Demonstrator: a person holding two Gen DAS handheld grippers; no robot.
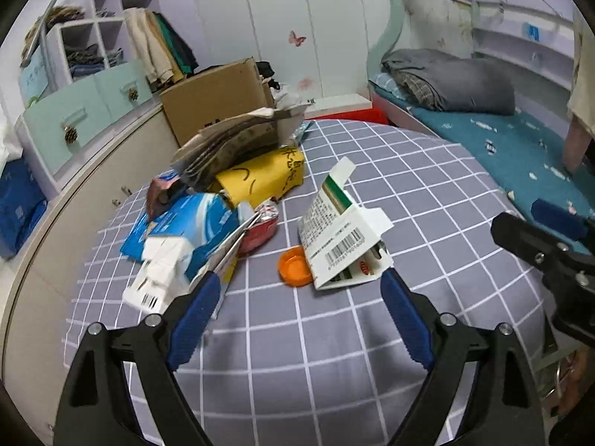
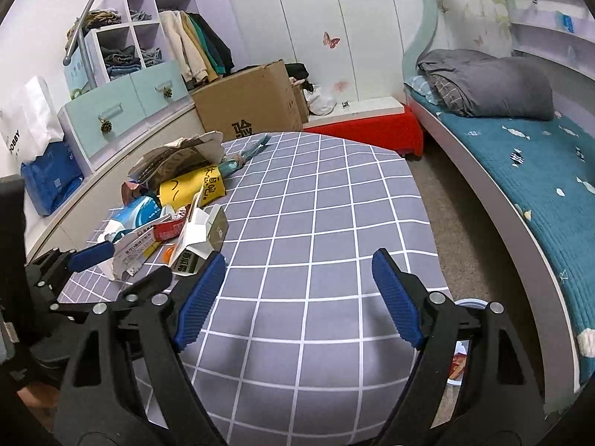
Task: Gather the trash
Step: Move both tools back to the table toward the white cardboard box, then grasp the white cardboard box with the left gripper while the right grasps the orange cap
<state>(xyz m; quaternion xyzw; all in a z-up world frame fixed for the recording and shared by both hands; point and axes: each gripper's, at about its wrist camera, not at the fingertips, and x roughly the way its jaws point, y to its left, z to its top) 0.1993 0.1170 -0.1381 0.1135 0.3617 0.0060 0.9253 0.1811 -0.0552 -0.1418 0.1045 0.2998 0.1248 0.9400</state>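
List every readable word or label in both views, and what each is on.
"OBBY": white paper bag, first letter cut off.
"验": cardboard box.
Handwriting on the yellow packet: not legible.
White carton: barcode and small print too small.
Other wrappers: blurred.

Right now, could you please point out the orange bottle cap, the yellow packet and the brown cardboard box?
orange bottle cap (image 1: pixel 295 270): left wrist view, on its hollow inside.
yellow packet (image 1: pixel 260 178): left wrist view, middle of its printed face.
brown cardboard box (image 2: pixel 249 106): right wrist view, on its front wall.
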